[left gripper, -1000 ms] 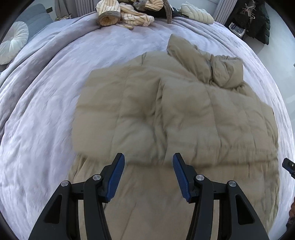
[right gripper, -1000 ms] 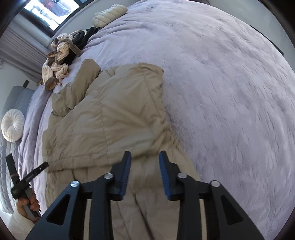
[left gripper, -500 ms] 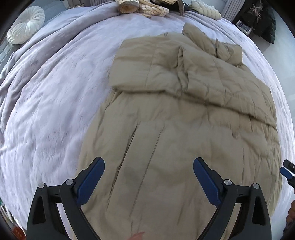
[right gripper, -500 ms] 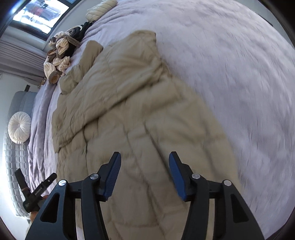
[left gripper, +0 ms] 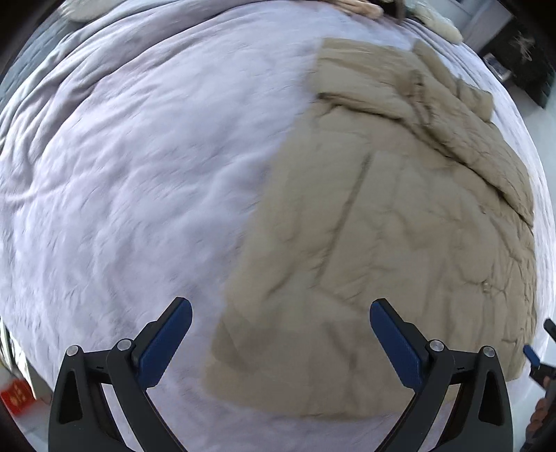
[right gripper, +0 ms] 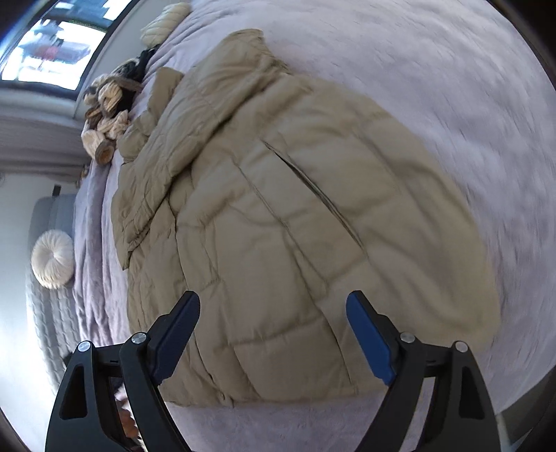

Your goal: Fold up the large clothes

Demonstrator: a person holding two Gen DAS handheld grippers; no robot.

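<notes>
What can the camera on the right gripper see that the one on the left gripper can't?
Only the right wrist view shows a bright window, a round white cushion and striped rolled clothes clearly. Only the left wrist view shows a red box on the floor and a wide bare stretch of bed cover. Both show the tan puffer coat spread on the lilac bed cover, and each its own open, empty gripper: left gripper, right gripper.

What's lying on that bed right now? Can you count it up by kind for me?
Tan puffer coat: 1
Round cream cushion: 1
Cream knitted pillow: 1
Heap of striped and dark clothes: 1
Total: 4
</notes>
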